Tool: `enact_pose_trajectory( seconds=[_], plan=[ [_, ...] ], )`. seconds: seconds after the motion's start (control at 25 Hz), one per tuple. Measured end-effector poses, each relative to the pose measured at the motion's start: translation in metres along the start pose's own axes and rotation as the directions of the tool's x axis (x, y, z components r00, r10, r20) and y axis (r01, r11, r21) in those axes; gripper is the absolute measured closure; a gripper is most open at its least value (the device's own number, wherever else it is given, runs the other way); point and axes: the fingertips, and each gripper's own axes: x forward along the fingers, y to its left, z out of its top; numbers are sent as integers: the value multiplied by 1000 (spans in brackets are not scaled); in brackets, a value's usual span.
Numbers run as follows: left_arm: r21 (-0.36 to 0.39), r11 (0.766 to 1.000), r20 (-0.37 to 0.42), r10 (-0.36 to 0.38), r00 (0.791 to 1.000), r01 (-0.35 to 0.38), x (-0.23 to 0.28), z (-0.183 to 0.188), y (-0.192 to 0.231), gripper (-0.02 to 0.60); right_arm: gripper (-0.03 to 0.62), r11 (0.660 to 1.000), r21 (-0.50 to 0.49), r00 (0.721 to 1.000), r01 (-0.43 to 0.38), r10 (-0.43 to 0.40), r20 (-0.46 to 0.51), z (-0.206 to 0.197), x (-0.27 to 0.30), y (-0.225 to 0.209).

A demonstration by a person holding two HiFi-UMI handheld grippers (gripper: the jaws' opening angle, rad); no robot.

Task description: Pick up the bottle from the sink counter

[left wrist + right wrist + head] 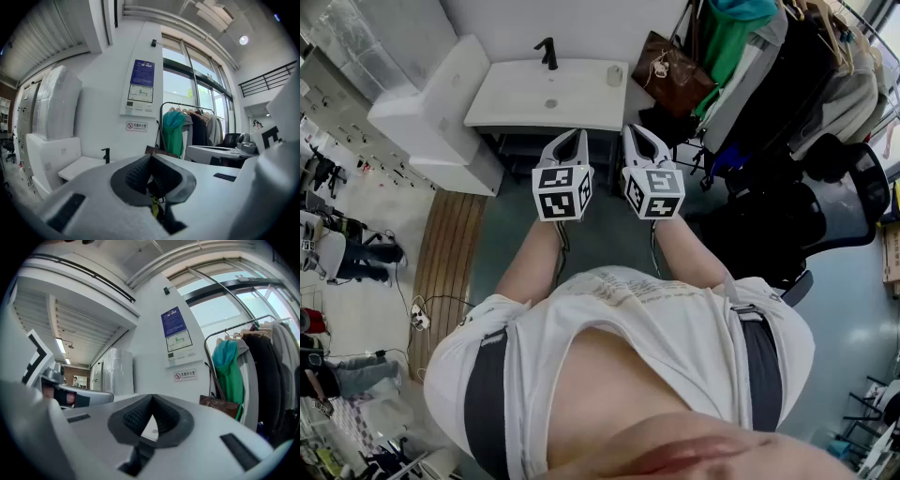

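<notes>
A small pale bottle (615, 75) stands on the right end of the white sink counter (516, 103), to the right of the black faucet (548, 52). I hold both grippers side by side in front of my chest, well short of the counter and pointing toward it. My left gripper (578, 134) has its jaws together with nothing between them, as the left gripper view (151, 157) also shows. My right gripper (633, 129) is likewise shut and empty (152, 397). The faucet (106, 154) shows in the left gripper view; the bottle is hidden there behind the jaws.
A brown handbag (675, 70) leans right of the counter, beside a rack of hanging clothes (750, 47). A black chair (844, 197) stands at the right. White wrapped units (441, 103) flank the counter's left, with a wooden mat (450, 253) on the floor.
</notes>
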Motion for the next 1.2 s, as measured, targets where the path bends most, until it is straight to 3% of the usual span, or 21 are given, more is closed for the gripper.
enact_pose_trajectory(
  seconds=[0.64, 1.2],
  plan=[
    [-28, 999, 8, 30, 1000, -30, -12, -2, 9, 560, 569, 999, -43, 1000, 14, -13, 28, 9, -4, -4],
    [-24, 999, -30, 38, 999, -38, 19, -17, -32, 560, 568, 1000, -1, 1000, 2, -2, 6, -7, -20, -60]
  ],
)
